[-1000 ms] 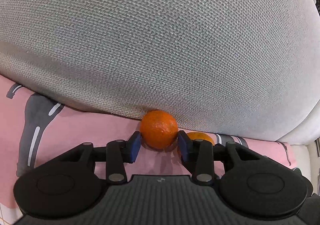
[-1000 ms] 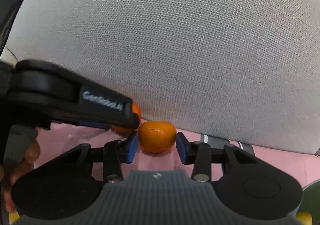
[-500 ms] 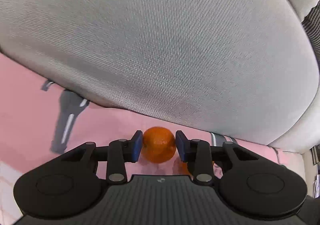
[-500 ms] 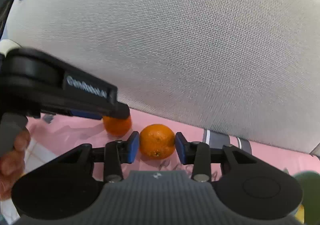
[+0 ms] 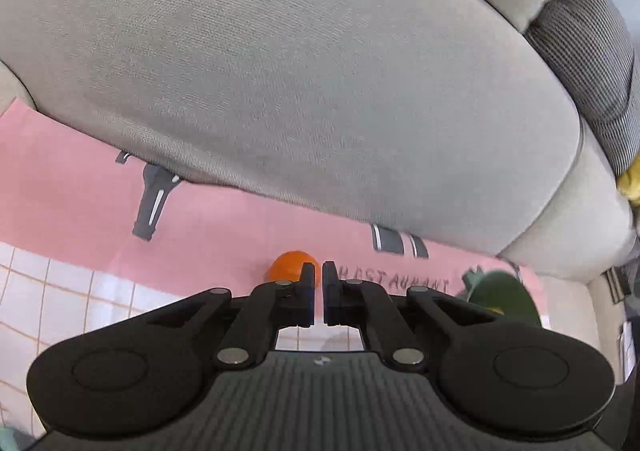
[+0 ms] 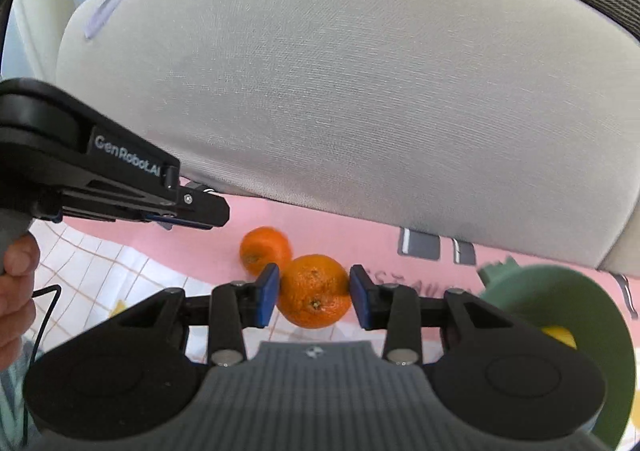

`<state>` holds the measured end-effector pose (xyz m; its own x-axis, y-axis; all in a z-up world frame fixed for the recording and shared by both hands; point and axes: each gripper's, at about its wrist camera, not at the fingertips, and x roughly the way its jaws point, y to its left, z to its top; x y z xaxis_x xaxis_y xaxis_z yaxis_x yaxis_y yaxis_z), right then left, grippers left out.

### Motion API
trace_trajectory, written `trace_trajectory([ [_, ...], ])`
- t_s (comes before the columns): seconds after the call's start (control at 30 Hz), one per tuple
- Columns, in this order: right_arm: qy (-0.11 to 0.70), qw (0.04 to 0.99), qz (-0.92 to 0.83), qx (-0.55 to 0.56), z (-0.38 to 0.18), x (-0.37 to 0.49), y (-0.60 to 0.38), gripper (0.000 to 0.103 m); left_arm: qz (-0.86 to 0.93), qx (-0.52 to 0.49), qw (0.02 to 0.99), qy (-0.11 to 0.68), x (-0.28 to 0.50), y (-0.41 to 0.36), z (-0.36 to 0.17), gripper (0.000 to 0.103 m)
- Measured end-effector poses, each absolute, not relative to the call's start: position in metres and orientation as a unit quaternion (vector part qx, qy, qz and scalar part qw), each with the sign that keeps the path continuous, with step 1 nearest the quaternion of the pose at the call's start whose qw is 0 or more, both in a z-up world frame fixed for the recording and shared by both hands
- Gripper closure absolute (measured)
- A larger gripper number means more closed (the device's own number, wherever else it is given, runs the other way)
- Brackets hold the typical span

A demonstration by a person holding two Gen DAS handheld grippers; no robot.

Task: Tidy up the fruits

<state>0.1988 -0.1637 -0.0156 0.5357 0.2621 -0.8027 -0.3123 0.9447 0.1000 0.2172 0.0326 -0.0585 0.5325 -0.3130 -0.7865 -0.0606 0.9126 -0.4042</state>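
The left tongs (image 5: 316, 293) are closed almost fully, with only a thin gap between the jaws, and they hold nothing. In the left wrist view a small orange (image 5: 289, 271) lies on the pink cloth (image 5: 80, 191) just behind their tips, near the lower edge of the grey cushion (image 5: 280, 83).

The right tongs (image 6: 314, 293) are partly open, and their blue pads (image 6: 267, 295) press the two sides of a bigger orange (image 6: 314, 291), so they grip it. I cannot tell if this orange is lifted from the cloth. The small orange (image 6: 264, 251) is just behind it, at its left, and seems to touch it. The left tongs (image 6: 208, 211) show in this view too, above the cloth and well left of both oranges. A green bowl (image 6: 560, 291) with a yellow fruit (image 6: 560, 335) inside stands at the right.
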Motion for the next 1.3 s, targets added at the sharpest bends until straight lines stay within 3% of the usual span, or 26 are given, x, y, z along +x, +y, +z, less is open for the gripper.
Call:
trace_trajectory([
  [0.2, 0.471, 0.866, 0.166, -0.026, -0.022, 0.171, -0.169, 0.068, -0.073, -0.198, 0.834, 0.509, 0.193, 0.034, -0.077, 0.1],
  [0.33, 0.477, 0.861, 0.172, -0.024, -0.032, 0.161, -0.172, 0.068, -0.065, -0.198, 0.837, 0.506, 0.182, 0.043, -0.078, 0.094],
  [0.53, 0.463, 0.867, 0.182, -0.032, -0.041, 0.158, -0.166, 0.068, -0.078, -0.189, 0.85, 0.485, 0.193, 0.038, -0.075, 0.074],
  [0.6, 0.455, 0.87, 0.186, -0.046, -0.041, 0.163, -0.162, 0.068, -0.088, -0.178, 0.855, 0.478, 0.201, 0.031, -0.075, 0.072],
  [0.9, 0.454, 0.869, 0.178, -0.083, -0.056, 0.203, -0.154, 0.069, -0.105, -0.149, 0.852, 0.491, 0.239, 0.018, -0.106, 0.072],
  [0.93, 0.455, 0.869, 0.176, -0.084, -0.06, 0.206, -0.154, 0.071, -0.105, -0.149, 0.85, 0.494, 0.243, 0.017, -0.11, 0.072],
  [0.97, 0.456, 0.869, 0.174, -0.085, -0.063, 0.209, -0.155, 0.085, -0.104, -0.149, 0.849, 0.496, 0.247, 0.017, -0.115, 0.072],
  [1.0, 0.457, 0.868, 0.173, -0.086, -0.065, 0.212, -0.155, 0.09, -0.104, -0.149, 0.848, 0.497, 0.251, 0.016, -0.118, 0.072],
  [1.3, 0.454, 0.869, 0.175, -0.095, -0.078, 0.236, -0.147, 0.087, -0.093, -0.158, 0.859, 0.478, 0.278, 0.023, -0.131, 0.068],
])
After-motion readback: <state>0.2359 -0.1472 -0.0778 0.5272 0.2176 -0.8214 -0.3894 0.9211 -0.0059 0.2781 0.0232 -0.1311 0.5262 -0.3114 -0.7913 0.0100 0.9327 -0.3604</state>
